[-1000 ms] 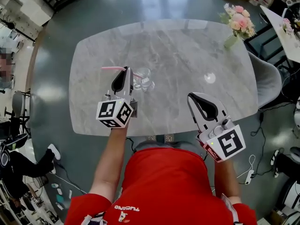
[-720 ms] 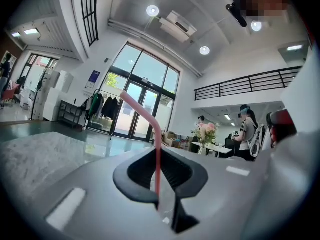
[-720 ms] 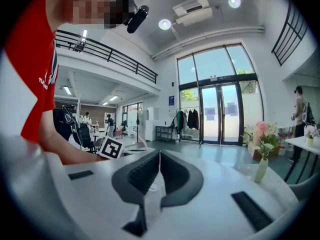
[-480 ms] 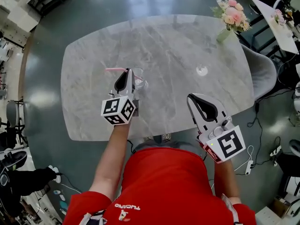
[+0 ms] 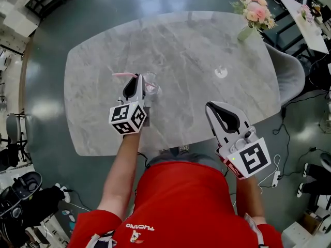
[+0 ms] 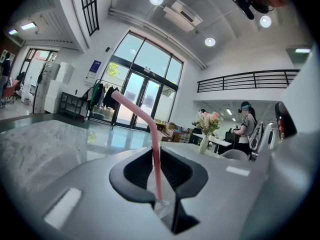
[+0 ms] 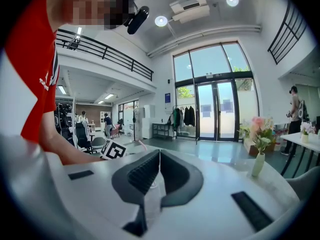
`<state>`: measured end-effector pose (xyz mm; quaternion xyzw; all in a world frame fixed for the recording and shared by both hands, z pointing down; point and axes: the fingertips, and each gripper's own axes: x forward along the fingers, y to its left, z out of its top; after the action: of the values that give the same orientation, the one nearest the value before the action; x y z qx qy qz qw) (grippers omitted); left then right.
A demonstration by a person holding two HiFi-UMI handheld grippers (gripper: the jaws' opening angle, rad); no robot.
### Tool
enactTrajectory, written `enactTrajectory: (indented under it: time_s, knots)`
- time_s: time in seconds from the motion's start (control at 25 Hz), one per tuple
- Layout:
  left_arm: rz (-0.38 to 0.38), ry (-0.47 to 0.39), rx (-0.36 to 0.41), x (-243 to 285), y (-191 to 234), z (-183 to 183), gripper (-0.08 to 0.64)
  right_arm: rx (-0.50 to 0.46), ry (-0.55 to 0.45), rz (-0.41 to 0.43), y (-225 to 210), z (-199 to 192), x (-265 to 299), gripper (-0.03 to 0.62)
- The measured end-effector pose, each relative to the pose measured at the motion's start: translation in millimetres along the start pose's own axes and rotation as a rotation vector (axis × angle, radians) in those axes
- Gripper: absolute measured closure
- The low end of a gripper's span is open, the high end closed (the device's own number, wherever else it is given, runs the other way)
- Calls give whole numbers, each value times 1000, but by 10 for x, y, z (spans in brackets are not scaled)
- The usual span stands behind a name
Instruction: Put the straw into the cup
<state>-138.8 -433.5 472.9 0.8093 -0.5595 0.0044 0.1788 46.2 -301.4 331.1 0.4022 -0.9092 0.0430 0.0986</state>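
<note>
A pink bendy straw (image 6: pixel 156 159) stands upright between the jaws of my left gripper (image 6: pixel 156 151), which is shut on it. The straw's bent top (image 5: pixel 123 75) points left. In the head view my left gripper (image 5: pixel 139 78) sits right beside the clear glass cup (image 5: pixel 150 82) on the marble table (image 5: pixel 196 50). A bit of pink shows at the cup's rim; I cannot tell how deep the straw reaches. My right gripper (image 5: pixel 211 106) hovers at the table's near edge, shut and empty, its jaw tips (image 7: pixel 158 153) touching.
A vase of pink flowers (image 5: pixel 252 12) stands at the table's far right corner. A small clear round object (image 5: pixel 221 72) lies on the table right of the middle. A grey chair (image 5: pixel 290 81) sits at the right side. People stand in the background.
My left gripper has sunk with the straw and now sits closer against the cup. The right gripper has stayed where it was.
</note>
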Motion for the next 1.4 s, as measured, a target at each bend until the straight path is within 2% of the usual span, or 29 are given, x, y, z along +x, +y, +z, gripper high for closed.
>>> enactTrajectory:
  time_s: [0.36,0.6,0.76,0.92,1.08,1.16,1.4]
  knots:
    - [14,114,-6,-163,109,-148,515,9,-13,12,63,12,-1,591]
    - [7,198,-15,-290,150,-254,446,17,-31,45,143,33,56,591]
    - [10,238,-15,-438,145,-321,433,12,-45,68,204,62,90,591]
    - [0,163,-18,-660,15,-137,433,12,-57,81,230,78,104,591]
    - [-58,67,13,-890,-269,184,437,12,-70,94,287,95,90,589]
    - [-87,24,47,-977,-431,361,444,14,-77,101,317,102,81,591]
    - [-145,-120,181,-1218,-885,887,525,19,-106,121,403,130,50,591]
